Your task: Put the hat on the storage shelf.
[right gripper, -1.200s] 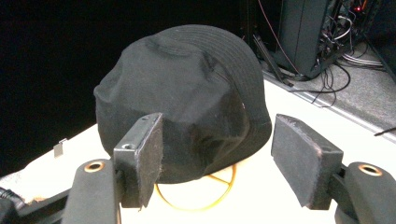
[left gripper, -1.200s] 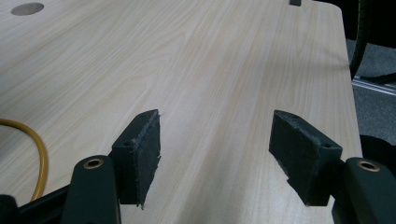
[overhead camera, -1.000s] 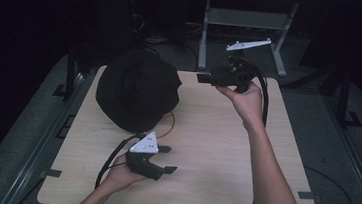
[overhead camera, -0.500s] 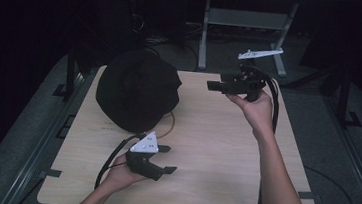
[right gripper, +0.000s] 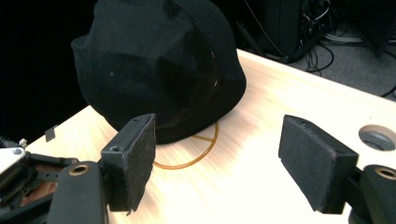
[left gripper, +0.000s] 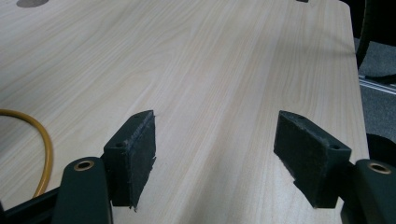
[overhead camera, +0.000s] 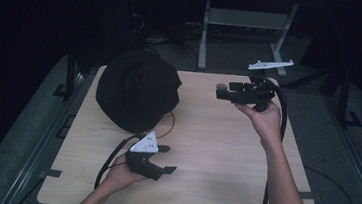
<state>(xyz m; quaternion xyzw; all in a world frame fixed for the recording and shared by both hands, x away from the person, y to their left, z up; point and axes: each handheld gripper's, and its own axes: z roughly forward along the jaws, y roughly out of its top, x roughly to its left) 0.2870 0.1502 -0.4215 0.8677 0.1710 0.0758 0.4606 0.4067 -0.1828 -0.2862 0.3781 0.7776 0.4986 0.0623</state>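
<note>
Two claws spread wide, nothing between. Left gripper low over table. Right gripper, jaws just opening, held up, pointing at black hat on yellow ring.

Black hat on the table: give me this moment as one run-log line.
black hat: on table, untouched | orange ring: partly under hat | left gripper: open, empty, low near front | right gripper: open, empty, raised, facing hat

The black hat covers most of the orange ring at centre left of the high view. In the left gripper view, the frame's left edge cuts that ring off.
</note>
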